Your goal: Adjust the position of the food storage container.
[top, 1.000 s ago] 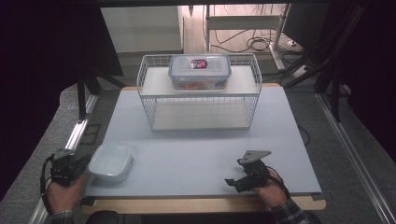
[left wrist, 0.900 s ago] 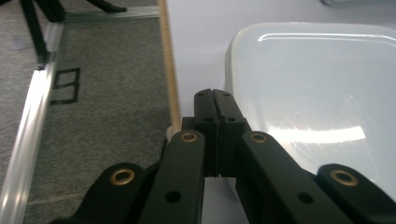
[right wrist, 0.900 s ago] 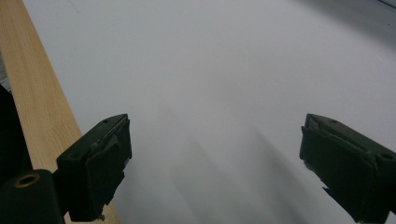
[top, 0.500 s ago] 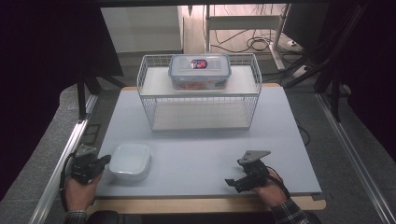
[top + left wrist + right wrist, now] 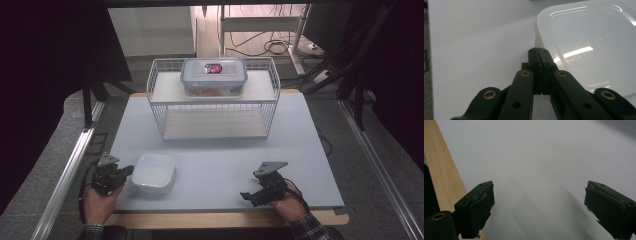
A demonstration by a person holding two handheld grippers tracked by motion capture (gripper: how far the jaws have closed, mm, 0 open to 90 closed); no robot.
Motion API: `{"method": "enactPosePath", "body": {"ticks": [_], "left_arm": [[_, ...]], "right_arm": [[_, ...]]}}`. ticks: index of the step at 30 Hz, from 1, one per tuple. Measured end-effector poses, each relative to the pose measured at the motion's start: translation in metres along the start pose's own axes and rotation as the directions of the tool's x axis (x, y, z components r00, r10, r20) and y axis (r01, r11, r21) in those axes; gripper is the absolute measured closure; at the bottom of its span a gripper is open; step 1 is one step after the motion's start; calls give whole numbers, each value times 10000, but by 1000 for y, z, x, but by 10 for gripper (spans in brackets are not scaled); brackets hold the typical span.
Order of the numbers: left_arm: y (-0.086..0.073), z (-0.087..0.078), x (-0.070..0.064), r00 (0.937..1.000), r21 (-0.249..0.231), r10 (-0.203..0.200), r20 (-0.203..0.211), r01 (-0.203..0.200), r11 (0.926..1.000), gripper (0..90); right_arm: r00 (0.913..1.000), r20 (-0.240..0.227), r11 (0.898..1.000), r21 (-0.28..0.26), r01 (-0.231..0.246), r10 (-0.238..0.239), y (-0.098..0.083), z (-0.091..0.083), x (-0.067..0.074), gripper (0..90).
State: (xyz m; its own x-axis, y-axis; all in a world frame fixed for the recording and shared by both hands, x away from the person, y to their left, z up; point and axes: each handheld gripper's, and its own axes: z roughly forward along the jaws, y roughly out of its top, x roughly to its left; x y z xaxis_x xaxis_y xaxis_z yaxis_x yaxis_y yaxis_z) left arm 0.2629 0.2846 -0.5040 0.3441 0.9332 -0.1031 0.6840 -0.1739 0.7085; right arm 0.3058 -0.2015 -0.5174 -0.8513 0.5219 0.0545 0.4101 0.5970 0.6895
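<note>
Left tongs, fully closed, seemingly touch the white container; pushed, it may skid on the bench; right tongs gape wide, idle.

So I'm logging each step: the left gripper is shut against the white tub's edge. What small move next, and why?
Probably keep nudging the tub toward the table's middle. The left gripper is shut, its tips at the tub's rim, so it can only push. The right gripper is open and apart from it.

Lab-type recording bay — pale table boxed in by black curtains, metal rails at floor level, loose cables and rack legs behind.
</note>
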Motion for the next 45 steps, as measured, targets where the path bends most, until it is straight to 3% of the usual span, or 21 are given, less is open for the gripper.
{"method": "enactPosePath", "body": {"ticks": [13, 19, 20, 24, 29, 31, 36, 45], "left_arm": [[7, 8, -30, 9946, 147, 778, 683, -789, 9968, 898], [11, 11, -40, 9877, 202, 1108, 1105, -1137, 9933, 894], [11, 11, -41, 9859, 279, 1264, 1093, -1302, 9911, 892], [7, 13, -37, 9884, 803, 1224, 900, -1297, 9883, 878], [6, 19, -42, 9761, 1201, 1555, 1521, -1744, 9773, 877], [6, 21, -46, 9733, 1299, 1786, 1443, -1976, 9716, 880], [8, 25, -55, 9674, 1273, 1850, 1730, -2082, 9698, 880], [15, 39, -80, 9436, 1000, 2239, 2441, -2541, 9620, 874]], "right_arm": [[10000, 34, 10000, -10, -26, 26, 0, -1, -1, 93], [10000, 39, 10000, 15, -14, 14, 0, -1, 0, 93], [10000, 42, 10000, 12, -12, 12, 0, -1, 0, 93], [10000, 46, 10000, 7, -37, 37, 0, -2, 0, 93], [10000, 62, 10000, -10, -31, 31, -1, -2, -1, 93], [10000, 59, 10000, -9, -21, 21, -1, -2, -1, 93], [10000, 37, 10000, 37, -47, 47, -1, -2, -1, 93], [9999, 93, 9999, 77, -114, 113, -1, -1, -2, 93]]}}
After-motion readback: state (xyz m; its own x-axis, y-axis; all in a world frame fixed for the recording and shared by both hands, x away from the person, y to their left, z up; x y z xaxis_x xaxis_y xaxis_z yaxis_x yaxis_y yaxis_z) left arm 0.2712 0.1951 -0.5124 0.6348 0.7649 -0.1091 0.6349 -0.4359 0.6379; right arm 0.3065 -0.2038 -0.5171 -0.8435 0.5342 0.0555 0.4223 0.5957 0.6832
